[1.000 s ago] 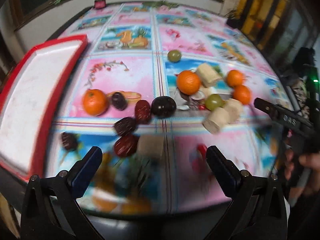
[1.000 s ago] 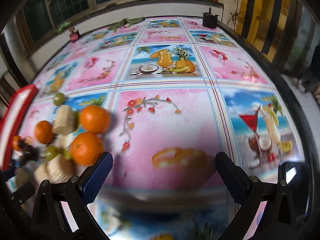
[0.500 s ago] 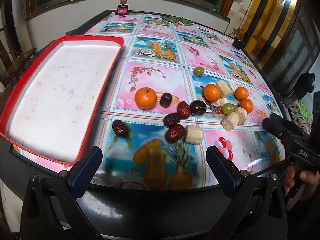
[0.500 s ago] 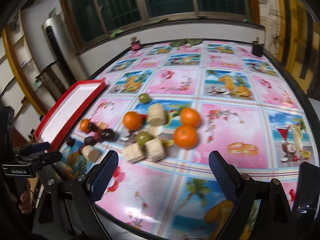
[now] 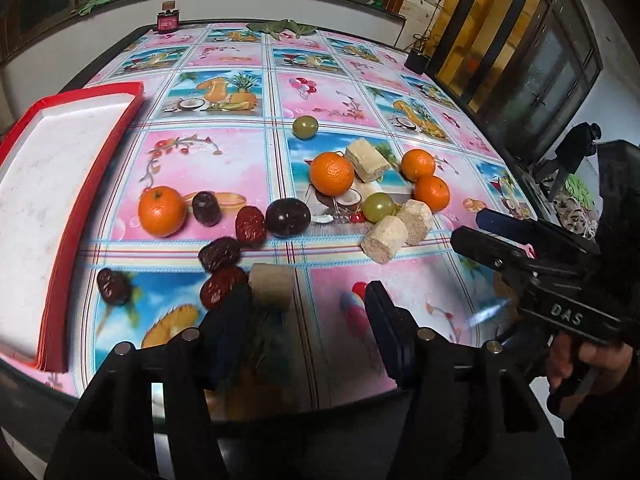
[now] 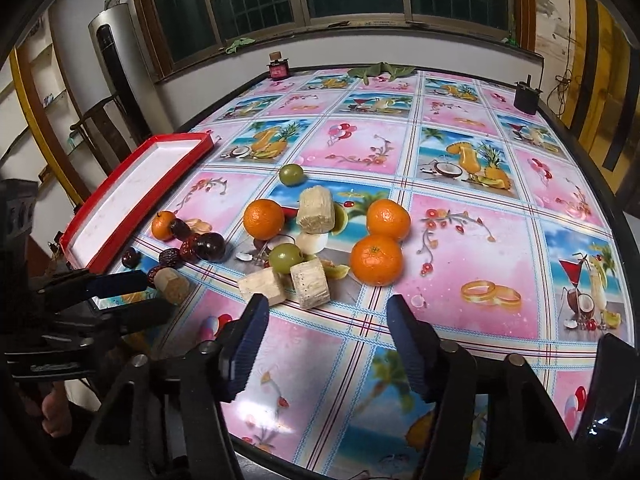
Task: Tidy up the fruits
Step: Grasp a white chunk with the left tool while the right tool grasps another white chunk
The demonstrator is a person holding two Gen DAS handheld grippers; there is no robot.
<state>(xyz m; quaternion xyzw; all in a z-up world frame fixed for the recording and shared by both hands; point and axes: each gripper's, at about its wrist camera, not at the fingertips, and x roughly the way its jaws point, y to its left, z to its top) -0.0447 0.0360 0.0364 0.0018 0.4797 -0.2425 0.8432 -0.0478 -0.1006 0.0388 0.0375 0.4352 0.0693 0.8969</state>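
Fruit lies scattered mid-table: several oranges (image 5: pixel 331 173), green grapes (image 5: pixel 305 127), a dark plum (image 5: pixel 287 217), red dates (image 5: pixel 251 226) and beige sugarcane chunks (image 5: pixel 385 239). A red-rimmed white tray (image 5: pixel 132 108) lies at the left, with nothing in it. My left gripper (image 5: pixel 308 312) is open and empty, just in front of a sugarcane chunk (image 5: pixel 271 285) and a date (image 5: pixel 220 286). My right gripper (image 6: pixel 324 330) is open and empty, in front of two sugarcane chunks (image 6: pixel 310 288) and an orange (image 6: pixel 376 260). It also shows in the left wrist view (image 5: pixel 484 228).
The table (image 6: pixel 480 220) has a pink and blue fruit-print cloth. A small red bottle (image 6: pixel 277 68) and green leaves (image 6: pixel 376 70) sit at the far edge, a dark pot (image 6: pixel 527 96) at the far right corner. The near table edge is just below both grippers.
Both grippers' jaws have narrowed but remain open. The left gripper has moved closer to the dates and sugarcane chunk; the right gripper has moved nearer the sugarcane chunks and oranges.
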